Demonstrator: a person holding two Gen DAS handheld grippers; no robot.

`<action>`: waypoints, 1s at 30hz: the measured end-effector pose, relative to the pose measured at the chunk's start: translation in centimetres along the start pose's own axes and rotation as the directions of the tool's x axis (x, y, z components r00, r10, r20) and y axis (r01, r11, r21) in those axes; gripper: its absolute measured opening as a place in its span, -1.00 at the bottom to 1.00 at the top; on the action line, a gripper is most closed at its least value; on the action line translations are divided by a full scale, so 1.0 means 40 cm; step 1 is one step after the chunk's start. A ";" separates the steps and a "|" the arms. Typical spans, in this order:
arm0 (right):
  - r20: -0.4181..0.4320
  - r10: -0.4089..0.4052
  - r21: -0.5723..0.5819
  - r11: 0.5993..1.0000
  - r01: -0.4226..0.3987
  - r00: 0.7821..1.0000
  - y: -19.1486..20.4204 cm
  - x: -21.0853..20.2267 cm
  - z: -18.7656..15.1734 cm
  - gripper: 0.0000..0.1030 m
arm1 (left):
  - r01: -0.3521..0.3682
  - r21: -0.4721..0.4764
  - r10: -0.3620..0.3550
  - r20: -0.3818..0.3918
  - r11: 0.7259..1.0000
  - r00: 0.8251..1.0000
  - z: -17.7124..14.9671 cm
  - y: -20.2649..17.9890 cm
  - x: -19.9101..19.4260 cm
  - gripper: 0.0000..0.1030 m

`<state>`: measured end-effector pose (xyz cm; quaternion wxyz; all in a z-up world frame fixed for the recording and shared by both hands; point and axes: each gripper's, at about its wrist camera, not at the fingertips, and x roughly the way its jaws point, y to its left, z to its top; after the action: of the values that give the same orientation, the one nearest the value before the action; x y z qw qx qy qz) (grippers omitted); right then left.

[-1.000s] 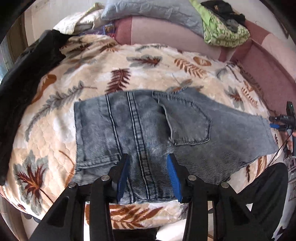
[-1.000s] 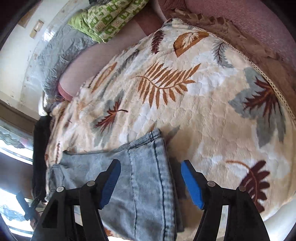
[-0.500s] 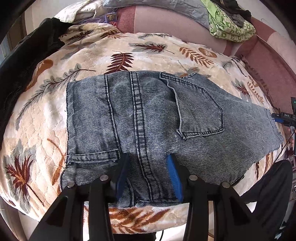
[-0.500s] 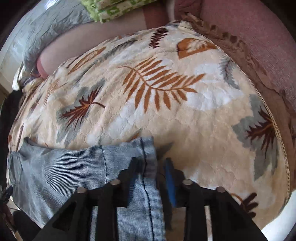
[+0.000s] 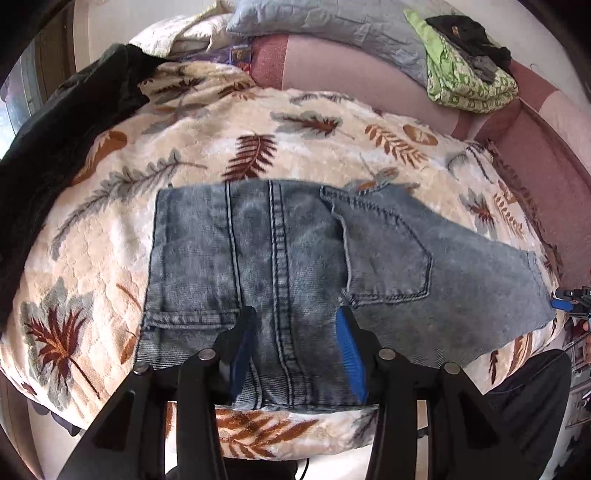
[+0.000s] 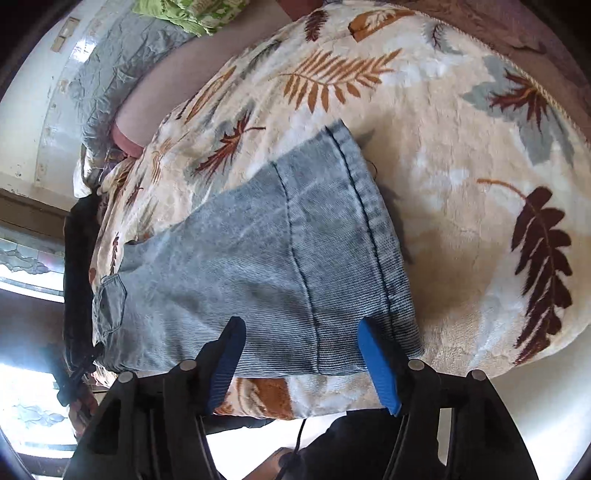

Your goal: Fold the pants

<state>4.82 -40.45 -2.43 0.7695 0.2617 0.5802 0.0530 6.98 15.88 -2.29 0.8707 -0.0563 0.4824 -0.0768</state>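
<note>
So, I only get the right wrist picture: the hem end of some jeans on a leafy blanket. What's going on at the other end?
Observer: The left gripper is over the seat end of the jeans, jaws apart, one on either side of the double-stitched centre seam.
Operator: And that green patterned bundle at the far side, is anything on it?
Observer: Yes. From the left wrist you can see black clothes heaped on top of the green patterned bundle.
</note>
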 end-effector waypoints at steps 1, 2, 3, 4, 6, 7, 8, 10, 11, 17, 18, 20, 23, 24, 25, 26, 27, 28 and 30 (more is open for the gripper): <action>0.018 -0.009 -0.048 0.999 0.009 1.000 0.047 -0.012 0.013 0.30 | 0.022 -0.008 -0.022 0.036 1.000 0.999 0.013 -0.013 -0.018 0.02; 0.027 0.002 -0.091 0.996 0.001 1.000 0.100 -0.016 0.027 0.30 | 0.049 -0.022 -0.047 0.069 0.999 0.997 0.026 -0.025 -0.030 0.16; 0.030 0.025 -0.133 0.991 -0.021 0.999 0.152 -0.009 0.044 0.30 | 0.071 -0.038 -0.067 0.099 0.997 0.993 0.038 -0.037 -0.037 0.21; 0.029 0.052 -0.182 0.982 -0.046 0.998 0.215 -0.001 0.059 0.30 | 0.084 -0.057 -0.076 0.123 0.995 0.989 0.049 -0.048 -0.035 0.24; 0.016 0.087 -0.291 0.953 -0.078 0.996 0.350 0.038 0.077 0.30 | 0.087 -0.092 -0.074 0.139 0.992 0.988 0.066 -0.065 -0.009 0.24; 0.001 0.099 -0.339 0.936 -0.093 0.995 0.416 0.066 0.087 0.30 | 0.068 -0.110 -0.053 0.138 0.992 0.989 0.069 -0.068 0.012 0.24; -0.021 0.111 -0.374 0.921 -0.111 0.994 0.481 0.103 0.098 0.30 | 0.033 -0.127 -0.016 0.136 0.991 0.991 0.068 -0.067 0.035 0.24; -0.075 0.117 -0.440 0.887 -0.138 0.990 0.606 0.191 0.124 0.30 | -0.048 -0.157 0.064 0.096 0.986 0.993 0.052 -0.050 0.090 0.24; -0.091 0.101 -0.479 0.868 -0.133 0.991 0.661 0.233 0.127 0.30 | -0.070 -0.179 0.084 0.071 0.981 0.994 0.040 -0.034 0.118 0.24; -0.168 -0.069 -0.616 0.786 -0.050 0.983 0.860 0.513 0.166 0.09 | -0.059 -0.194 0.080 0.103 0.979 0.991 0.000 0.008 0.149 0.24; -0.185 -0.090 -0.618 0.785 -0.045 0.979 0.865 0.550 0.173 -0.08 | -0.057 -0.194 0.078 0.103 0.979 0.992 -0.003 0.010 0.153 0.24; -0.226 -0.111 -0.619 0.783 -0.055 0.968 0.873 0.600 0.174 -0.30 | -0.064 -0.172 0.083 0.105 0.983 0.991 -0.005 0.005 0.151 0.24; -0.228 -0.140 -0.672 0.739 -0.051 0.963 0.896 0.618 0.152 -0.81 | -0.067 -0.160 0.084 0.106 0.985 0.991 -0.005 0.003 0.151 0.24; -0.194 -0.154 -0.697 0.717 -0.025 0.969 0.907 0.611 0.146 -0.93 | -0.069 -0.156 0.086 0.106 0.985 0.991 -0.006 0.001 0.150 0.24; -0.162 -0.154 -0.712 0.702 -0.007 0.975 0.917 0.597 0.143 -0.93 | -0.071 -0.153 0.088 0.105 0.986 0.991 -0.006 0.001 0.151 0.24; -0.113 -0.160 -0.730 0.683 0.027 0.981 0.928 0.582 0.142 -0.94 | -0.074 -0.149 0.090 0.105 0.986 0.990 -0.007 0.000 0.152 0.24; -0.062 -0.170 -0.751 0.657 0.066 0.983 0.939 0.570 0.141 -0.96 | -0.078 -0.145 0.094 0.105 0.986 0.990 -0.007 -0.002 0.151 0.24; -0.031 -0.181 -0.768 0.634 0.093 0.983 0.946 0.568 0.139 -0.96 | -0.083 -0.141 0.098 0.105 0.987 0.990 -0.007 -0.003 0.152 0.24; 0.052 -0.206 -0.795 0.583 0.165 0.977 0.963 0.578 0.130 -0.96 | -0.095 -0.135 0.109 0.103 0.986 0.989 -0.007 -0.008 0.153 0.24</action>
<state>25.57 -0.29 -3.58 0.7929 -0.1711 0.5374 0.2306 9.93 14.40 -7.49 0.8933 -0.0920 0.4399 0.0027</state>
